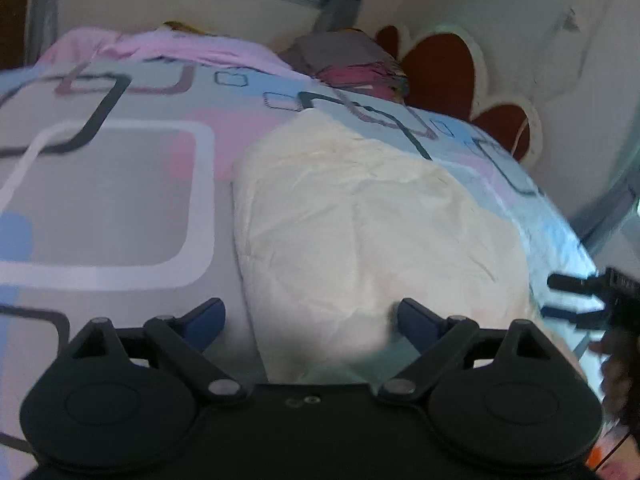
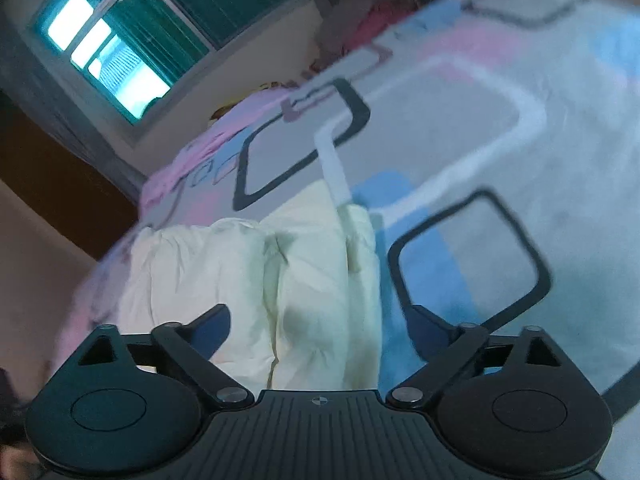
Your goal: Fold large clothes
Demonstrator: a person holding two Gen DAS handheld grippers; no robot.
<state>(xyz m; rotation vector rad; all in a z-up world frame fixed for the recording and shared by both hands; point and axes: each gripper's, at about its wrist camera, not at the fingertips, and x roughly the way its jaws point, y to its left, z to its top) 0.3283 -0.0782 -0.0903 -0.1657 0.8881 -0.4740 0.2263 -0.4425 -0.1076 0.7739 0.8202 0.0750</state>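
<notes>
Left wrist view, from the left: patterned bedsheet (image 1: pixel 112 184) in grey, blue and pink with rounded squares, spread over the bed. Left gripper (image 1: pixel 312 316) at the bottom, blue-tipped fingers (image 1: pixel 208 316) spread wide, nothing between them. Just ahead, cream garment (image 1: pixel 360 220) lying flat and creased on the sheet, near edge reaching in between the open fingers. Beyond it, rumpled pink cloth (image 1: pixel 180 46) and a grey-and-pink pile (image 1: pixel 348 60) at the far end of the bed. Further right, white wall with a red flower shape (image 1: pixel 440 68). At the right edge, right gripper (image 1: pixel 576 296), blurred, low beside the garment's right side.

Right wrist view, tilted: window (image 2: pixel 120 28) with green blinds at upper left. Below, cream garment (image 2: pixel 256 280) bunched in folds, just ahead of the right gripper (image 2: pixel 320 328), fingers (image 2: pixel 216 324) parted, gripping nothing. To the right, patterned bedsheet (image 2: pixel 500 160), blurred.
</notes>
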